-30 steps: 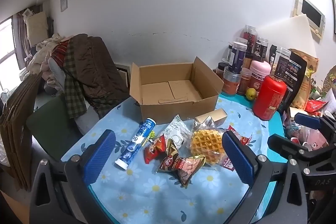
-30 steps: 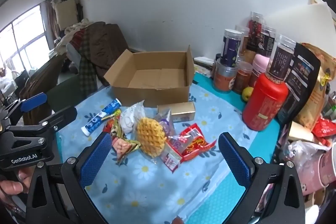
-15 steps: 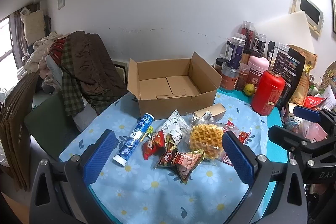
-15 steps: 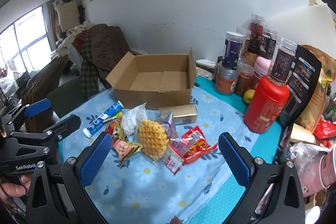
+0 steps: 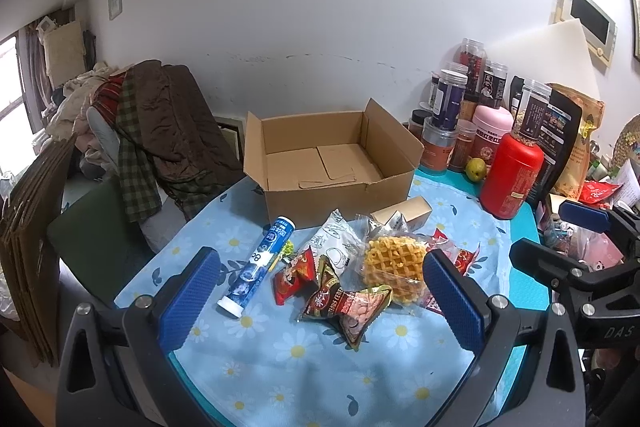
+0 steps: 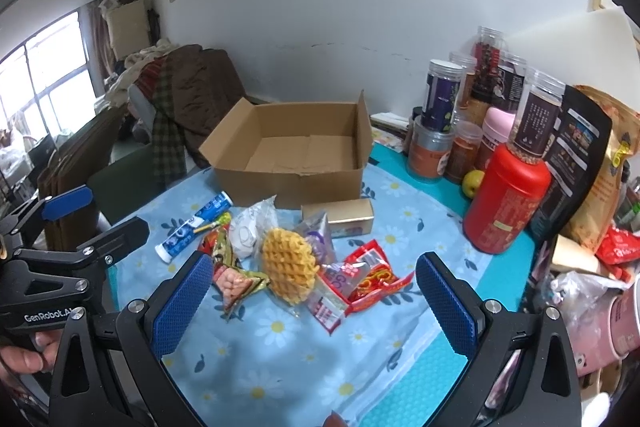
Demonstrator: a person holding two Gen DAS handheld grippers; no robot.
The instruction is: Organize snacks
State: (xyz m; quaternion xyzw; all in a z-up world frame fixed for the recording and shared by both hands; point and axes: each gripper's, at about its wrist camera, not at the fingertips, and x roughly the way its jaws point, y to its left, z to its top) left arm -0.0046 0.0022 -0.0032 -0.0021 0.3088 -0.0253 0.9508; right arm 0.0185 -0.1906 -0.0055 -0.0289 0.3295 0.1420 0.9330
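An open, empty cardboard box [image 5: 332,163] stands at the back of the flowered blue cloth; it also shows in the right wrist view [image 6: 296,163]. In front of it lies a pile of snacks: a blue tube [image 5: 258,265], a wrapped waffle [image 5: 394,265], a peanut packet [image 5: 348,307], a white bag [image 5: 336,247], a small gold box [image 5: 408,215] and red packets [image 6: 372,279]. My left gripper [image 5: 320,299] is open and empty, above the near side of the pile. My right gripper [image 6: 314,301] is open and empty, also held near the pile.
Jars, a red canister [image 5: 510,179], a pink tin [image 5: 490,135], a green fruit [image 5: 475,169] and snack bags [image 5: 576,143] crowd the right side. A chair piled with clothes [image 5: 160,131] stands left of the table. Flat cardboard sheets [image 5: 28,247] lean at far left.
Both grippers have drawn back and risen slightly, so the box and snacks look a little farther away. Nothing on the table has moved.
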